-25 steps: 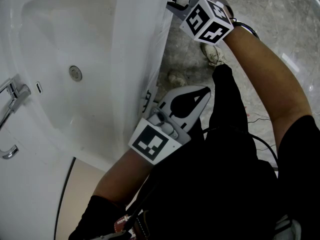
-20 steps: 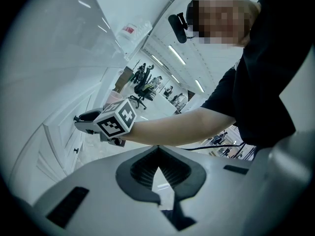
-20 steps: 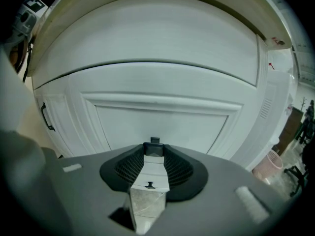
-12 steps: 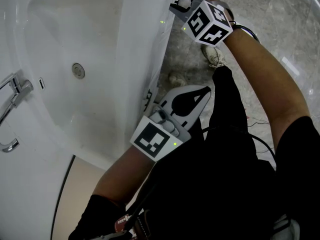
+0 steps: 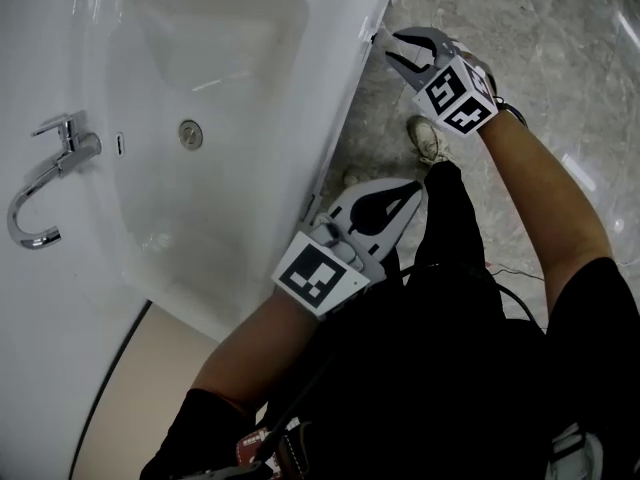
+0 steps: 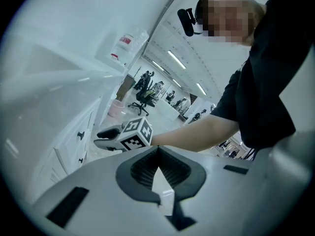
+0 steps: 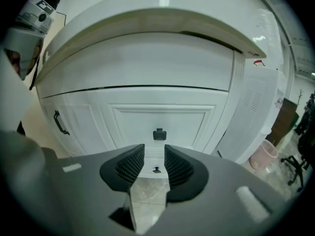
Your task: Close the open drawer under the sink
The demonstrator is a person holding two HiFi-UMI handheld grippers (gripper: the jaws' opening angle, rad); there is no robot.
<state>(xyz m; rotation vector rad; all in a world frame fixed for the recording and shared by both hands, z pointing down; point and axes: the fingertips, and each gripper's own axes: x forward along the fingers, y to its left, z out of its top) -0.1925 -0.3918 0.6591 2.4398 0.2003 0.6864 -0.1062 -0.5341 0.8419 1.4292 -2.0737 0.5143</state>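
The white sink (image 5: 230, 198) fills the head view from 9 to 12 o'clock. In the right gripper view the drawer (image 7: 160, 119) sits under it, at 12 o'clock from the right gripper (image 7: 154, 154); I cannot tell how far out it sticks. That gripper's jaws are wide apart and hold nothing. The left gripper (image 5: 418, 188) is pinched closed and empty. Best, I think, is to push flat on the drawer front near its little black knob (image 7: 158, 134), slow and straight, so nothing slams.

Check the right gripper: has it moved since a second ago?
Yes. The right gripper, open, seems to have slid along the sink rim toward the person's shoe, its tips still beside the rim.
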